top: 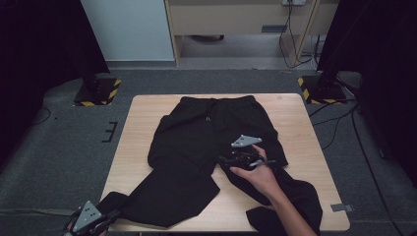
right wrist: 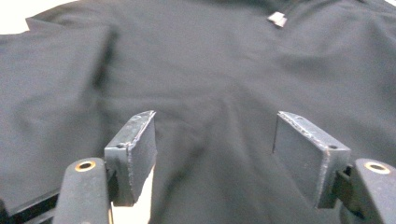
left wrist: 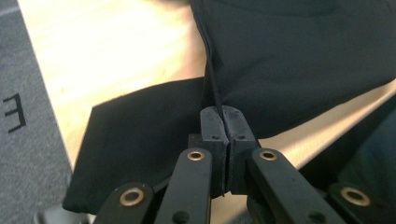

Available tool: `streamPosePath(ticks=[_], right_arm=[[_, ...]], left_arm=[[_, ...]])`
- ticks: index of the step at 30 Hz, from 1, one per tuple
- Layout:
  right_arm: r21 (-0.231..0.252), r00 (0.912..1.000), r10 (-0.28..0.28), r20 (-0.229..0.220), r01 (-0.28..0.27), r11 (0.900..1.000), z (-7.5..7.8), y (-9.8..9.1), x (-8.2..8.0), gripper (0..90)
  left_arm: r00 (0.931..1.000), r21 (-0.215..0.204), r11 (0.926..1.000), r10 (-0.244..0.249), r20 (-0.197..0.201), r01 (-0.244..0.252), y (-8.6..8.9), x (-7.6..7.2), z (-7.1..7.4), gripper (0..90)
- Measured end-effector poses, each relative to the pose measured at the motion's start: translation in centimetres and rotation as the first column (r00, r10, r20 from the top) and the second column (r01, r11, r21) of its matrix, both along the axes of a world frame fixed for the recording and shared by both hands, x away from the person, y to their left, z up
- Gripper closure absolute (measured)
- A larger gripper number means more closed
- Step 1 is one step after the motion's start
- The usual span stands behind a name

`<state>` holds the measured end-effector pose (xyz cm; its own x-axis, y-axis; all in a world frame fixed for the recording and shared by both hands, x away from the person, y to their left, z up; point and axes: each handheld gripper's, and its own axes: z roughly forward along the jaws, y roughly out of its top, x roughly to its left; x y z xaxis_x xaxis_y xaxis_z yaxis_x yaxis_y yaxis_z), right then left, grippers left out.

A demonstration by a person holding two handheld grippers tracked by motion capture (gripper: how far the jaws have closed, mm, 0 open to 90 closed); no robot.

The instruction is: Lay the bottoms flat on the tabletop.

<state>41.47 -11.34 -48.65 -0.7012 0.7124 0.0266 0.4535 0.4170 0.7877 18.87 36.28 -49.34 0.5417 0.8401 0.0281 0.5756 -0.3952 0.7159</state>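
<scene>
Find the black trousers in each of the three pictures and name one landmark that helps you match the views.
High view: the black trousers lie spread on the middle of the table, waistband at the far side.
Left gripper view: upper right, with an edge pinched by the left gripper.
Right gripper view: across the picture, beyond the open right gripper.
Shared landmark: the light wooden table.
</scene>
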Motion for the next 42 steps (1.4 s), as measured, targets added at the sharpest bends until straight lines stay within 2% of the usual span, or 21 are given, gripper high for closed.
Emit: streamPosePath(ticks=[4, 10, 12, 13, 15, 19, 22, 24, 26, 30, 33, 38, 42], right_arm=[[-0.035, 0.999, -0.044, 0.004, 0.045, 0.9984, -0.2, -2.3, 0.0, 26.4], [-0.051, 0.9947, -0.103, 0.006, 0.103, 0.9934, -0.2, -5.6, -0.2, 25.1], [-0.046, 0.9924, -0.123, 0.007, 0.123, 0.9913, -0.2, -6.9, -0.5, 25.1], [-0.048, 0.9913, -0.132, 0.008, 0.132, 0.9901, -0.1, -7.4, -0.7, 25.0], [-0.052, 0.9896, -0.144, 0.01, 0.144, 0.9882, -0.1, -8.4, -1.0, 25.0], [-0.053, 0.9893, -0.145, 0.014, 0.146, 0.9879, 0.2, -9.6, -1.9, 24.2], [-0.073, 0.9905, -0.135, 0.023, 0.137, 0.988, 0.1, -10.1, -2.6, 23.8], [-0.084, 0.9908, -0.134, 0.022, 0.135, 0.9873, 0.0, -10.5, -3.2, 23.4], [-0.073, 0.9899, -0.139, 0.027, 0.141, 0.9873, 0.1, -11.1, -3.8, 23.5], [-0.066, 0.9898, -0.139, 0.031, 0.141, 0.9878, 0.2, -12.2, -5.1, 23.3], [-0.073, 0.9903, -0.136, 0.032, 0.138, 0.9878, 0.3, -13.0, -6.1, 21.9], [-0.061, 0.9864, -0.163, 0.021, 0.164, 0.9846, 0.4, -14.7, -7.2, 20.3], [-0.057, 0.982, -0.189, 0.007, 0.189, 0.9804, 0.0, -15.9, -7.5, 20.2]], left_arm=[[0.9997, 0.0, 0.9998, 0.019, -0.016, -0.019, 1.2, -1.4, -0.3, 88.6], [0.9992, -0.016, 0.9996, 0.024, -0.031, -0.024, 2.1, -2.8, -0.3, 88.0], [0.9996, -0.014, 0.9998, 0.017, -0.023, -0.017, 1.9, -2.8, -0.1, 83.4], [0.9997, -0.009, 0.9997, 0.024, -0.01, -0.024, 1.7, -2.6, 0.0, 77.8], [0.9995, -0.012, 0.9994, 0.031, 0.004, -0.031, 1.2, -2.0, 0.5, 63.0], [0.9993, -0.006, 0.9999, 0.008, 0.037, -0.008, -0.8, 0.2, 1.6, 42.6], [0.9986, -0.007, 0.9994, -0.034, 0.04, 0.035, -3.3, 2.6, 2.1, 38.2], [0.9976, 0.004, 0.9984, -0.057, 0.039, 0.057, -5.1, 4.4, 1.8, 35.6], [0.9975, 0.021, 0.998, -0.061, 0.037, 0.06, -6.6, 6.1, 1.3, 33.1], [0.9976, 0.022, 0.9975, -0.068, 0.012, 0.067, -8.3, 8.8, 0.2, 30.9], [0.998, 0.028, 0.9977, -0.062, -0.015, 0.062, -8.8, 10.2, -0.8, 31.3], [0.9972, 0.023, 0.9978, -0.062, -0.042, 0.063, -9.2, 11.0, -2.0, 38.1], [0.9949, 0.022, 0.9968, -0.075, -0.068, 0.077, -9.5, 11.2, -2.7, 47.5]])
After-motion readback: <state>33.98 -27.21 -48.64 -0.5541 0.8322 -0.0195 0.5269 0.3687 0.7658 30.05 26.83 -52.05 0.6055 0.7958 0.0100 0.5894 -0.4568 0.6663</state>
